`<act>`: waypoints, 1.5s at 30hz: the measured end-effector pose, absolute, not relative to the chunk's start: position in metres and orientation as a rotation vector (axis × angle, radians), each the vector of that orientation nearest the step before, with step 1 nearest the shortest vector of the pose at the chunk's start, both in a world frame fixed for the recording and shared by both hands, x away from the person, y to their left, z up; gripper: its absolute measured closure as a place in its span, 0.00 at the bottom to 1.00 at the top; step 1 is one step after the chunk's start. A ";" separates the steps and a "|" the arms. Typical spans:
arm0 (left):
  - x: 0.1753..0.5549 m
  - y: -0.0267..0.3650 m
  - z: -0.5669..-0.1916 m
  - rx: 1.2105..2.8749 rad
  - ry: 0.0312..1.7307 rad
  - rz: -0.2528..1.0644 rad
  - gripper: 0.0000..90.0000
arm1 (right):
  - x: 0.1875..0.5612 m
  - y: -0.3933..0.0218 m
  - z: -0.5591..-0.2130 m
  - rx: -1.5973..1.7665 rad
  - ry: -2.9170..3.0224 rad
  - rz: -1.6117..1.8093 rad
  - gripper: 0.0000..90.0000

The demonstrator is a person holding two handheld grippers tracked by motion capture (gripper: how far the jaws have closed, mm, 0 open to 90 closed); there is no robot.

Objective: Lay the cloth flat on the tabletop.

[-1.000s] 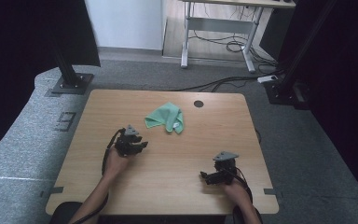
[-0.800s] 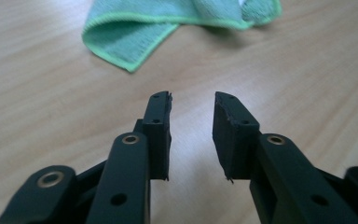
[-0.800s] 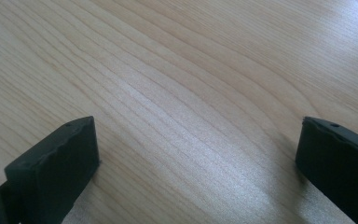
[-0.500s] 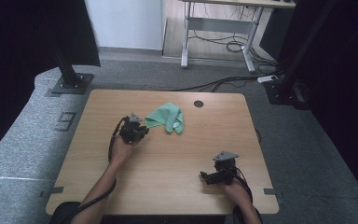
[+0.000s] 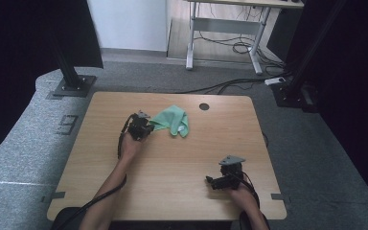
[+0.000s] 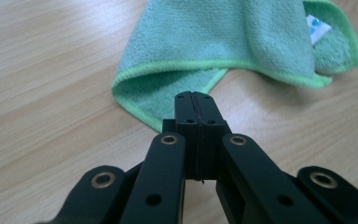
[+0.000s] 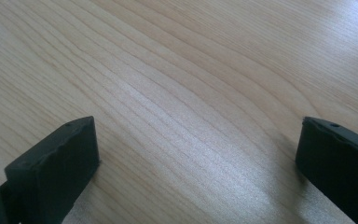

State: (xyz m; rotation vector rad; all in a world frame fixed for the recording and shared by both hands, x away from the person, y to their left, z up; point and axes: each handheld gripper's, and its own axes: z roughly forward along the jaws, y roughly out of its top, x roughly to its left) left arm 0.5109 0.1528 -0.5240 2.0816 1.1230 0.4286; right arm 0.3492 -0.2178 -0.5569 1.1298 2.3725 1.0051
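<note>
**Hand-held grippers and bare forearms — appearance**

Left gripper [image 6: 196, 105]: matt black body; two flat linkage arms, each carrying brass-coloured pivot bushings and small plain holes; square jaw blocks with tiny screw recesses on their upper faces. A black cable loops from the left gripper [image 5: 139, 127] along the forearm. Right gripper [image 5: 226, 175]: black frame topped by a grey three-cornered plate, with black cable trailing behind; in its own view [image 7: 198, 154], blocky black jaws with slightly rough edges. Both forearms are bare — no sleeves are visible.
</note>
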 end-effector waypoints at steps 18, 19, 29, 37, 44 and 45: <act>0.524 0.145 -0.540 2.123 1.163 0.426 1.00 | 0.349 -0.218 -0.557 1.126 2.372 1.006 0.00; 0.521 0.144 -0.540 2.136 1.153 0.430 1.00 | 0.349 -0.218 -0.557 1.126 2.372 1.006 0.00; 0.502 0.145 -0.538 2.175 1.102 0.379 1.00 | 0.349 -0.218 -0.557 1.131 2.373 1.004 0.00; 0.479 0.148 -0.539 2.187 1.058 0.352 1.00 | 0.349 -0.218 -0.557 1.131 2.373 1.004 0.00; 0.454 0.150 -0.540 2.189 1.015 0.329 1.00 | 0.349 -0.218 -0.557 1.131 2.373 1.003 0.00; 0.451 0.150 -0.540 2.190 1.009 0.326 1.00 | 0.349 -0.218 -0.557 1.132 2.373 1.004 0.00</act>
